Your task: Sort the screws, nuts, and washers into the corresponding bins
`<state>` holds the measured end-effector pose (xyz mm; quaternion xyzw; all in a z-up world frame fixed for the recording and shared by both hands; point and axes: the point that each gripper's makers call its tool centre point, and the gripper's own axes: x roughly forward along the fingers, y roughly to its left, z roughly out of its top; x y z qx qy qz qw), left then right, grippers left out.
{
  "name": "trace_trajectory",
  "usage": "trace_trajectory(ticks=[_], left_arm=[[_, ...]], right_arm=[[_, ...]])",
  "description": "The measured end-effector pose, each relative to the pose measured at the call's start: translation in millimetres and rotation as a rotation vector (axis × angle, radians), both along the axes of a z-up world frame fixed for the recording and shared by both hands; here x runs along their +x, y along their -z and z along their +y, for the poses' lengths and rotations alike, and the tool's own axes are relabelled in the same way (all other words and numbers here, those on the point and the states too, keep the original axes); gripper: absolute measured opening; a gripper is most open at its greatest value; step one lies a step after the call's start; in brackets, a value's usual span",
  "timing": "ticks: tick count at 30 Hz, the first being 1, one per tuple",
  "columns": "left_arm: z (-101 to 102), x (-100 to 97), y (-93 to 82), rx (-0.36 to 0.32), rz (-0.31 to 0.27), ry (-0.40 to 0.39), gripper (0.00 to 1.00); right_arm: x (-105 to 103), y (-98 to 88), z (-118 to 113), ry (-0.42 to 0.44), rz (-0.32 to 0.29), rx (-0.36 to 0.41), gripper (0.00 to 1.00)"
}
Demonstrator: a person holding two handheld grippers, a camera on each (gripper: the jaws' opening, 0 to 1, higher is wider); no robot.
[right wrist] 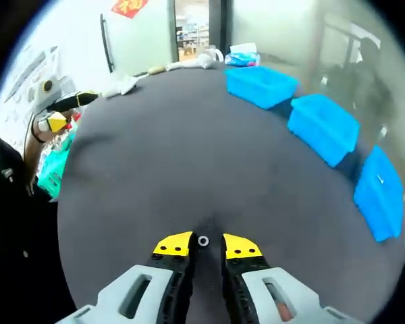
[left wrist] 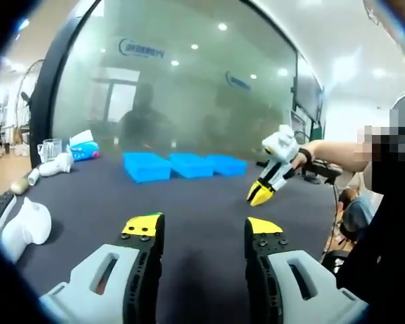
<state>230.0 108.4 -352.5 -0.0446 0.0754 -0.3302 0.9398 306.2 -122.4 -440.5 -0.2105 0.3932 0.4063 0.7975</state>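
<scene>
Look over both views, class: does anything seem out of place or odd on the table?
One thing: a small ring-shaped piece, likely a washer, lies alone on the dark table, between the right gripper tips, apart from the three blue bins by the far edge. Nothing looks spilled or damaged.

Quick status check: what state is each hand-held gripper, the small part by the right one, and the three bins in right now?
Left hand-held gripper: open, holding nothing, above the table.
Right hand-held gripper: jaws slightly apart, straddling the washer.
Washer: lying flat on the dark table, not yet lifted.
Three blue bins: upright, in a row; contents cannot be made out.
</scene>
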Motion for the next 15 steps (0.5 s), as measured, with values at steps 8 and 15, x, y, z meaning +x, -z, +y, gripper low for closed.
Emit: trace_trajectory(ticks=[8,15], left_arm=[[-0.9,-1.6,-1.6,0.005,-0.005,0.001,0.46],[-4.5,-1.8,-5.7,0.002,-0.013,0.009,0.46]], right_arm=[[-3.3,0.0,-0.1,-0.008,-0.019,-0.023,0.04],[-2.0,-2.7,-2.1,-0.002,-0.038,-0.007,0.03]])
